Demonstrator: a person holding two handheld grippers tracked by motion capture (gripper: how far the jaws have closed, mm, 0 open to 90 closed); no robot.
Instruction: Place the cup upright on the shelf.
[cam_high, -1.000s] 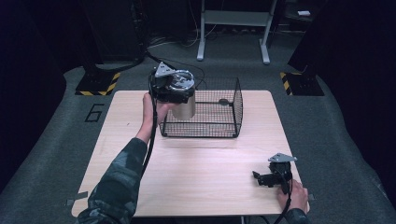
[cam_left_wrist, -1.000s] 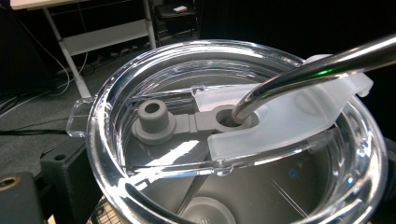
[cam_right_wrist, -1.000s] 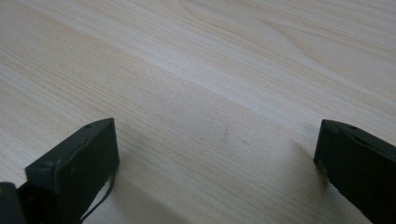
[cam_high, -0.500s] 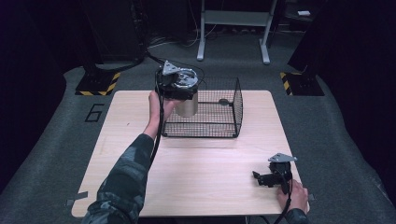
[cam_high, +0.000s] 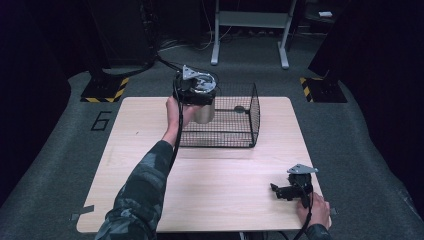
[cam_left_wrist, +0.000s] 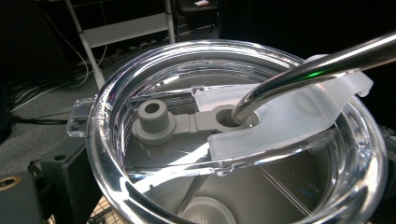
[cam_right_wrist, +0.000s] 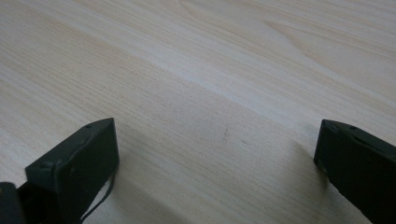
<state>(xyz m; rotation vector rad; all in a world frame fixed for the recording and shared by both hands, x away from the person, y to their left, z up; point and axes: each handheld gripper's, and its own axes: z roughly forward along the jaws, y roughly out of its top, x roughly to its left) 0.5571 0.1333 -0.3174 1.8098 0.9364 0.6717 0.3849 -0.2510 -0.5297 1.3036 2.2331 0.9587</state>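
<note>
Since earlier we lifted the steel tumbler (cam_high: 204, 111) slightly at the wire basket's (cam_high: 252, 112) upper-left corner; left gripper (cam_high: 196, 89) pinching it, right gripper (cam_high: 286, 191) spread; lid (cam_left_wrist: 243, 126) could snag the rim.

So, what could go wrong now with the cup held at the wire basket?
The left gripper holds the steel tumbler at the left wall of the wire basket; its base could catch the wire and tilt. The metal straw leans through the clear lid and might hit the gripper. The right gripper rests far off, too far to steady anything.
</note>
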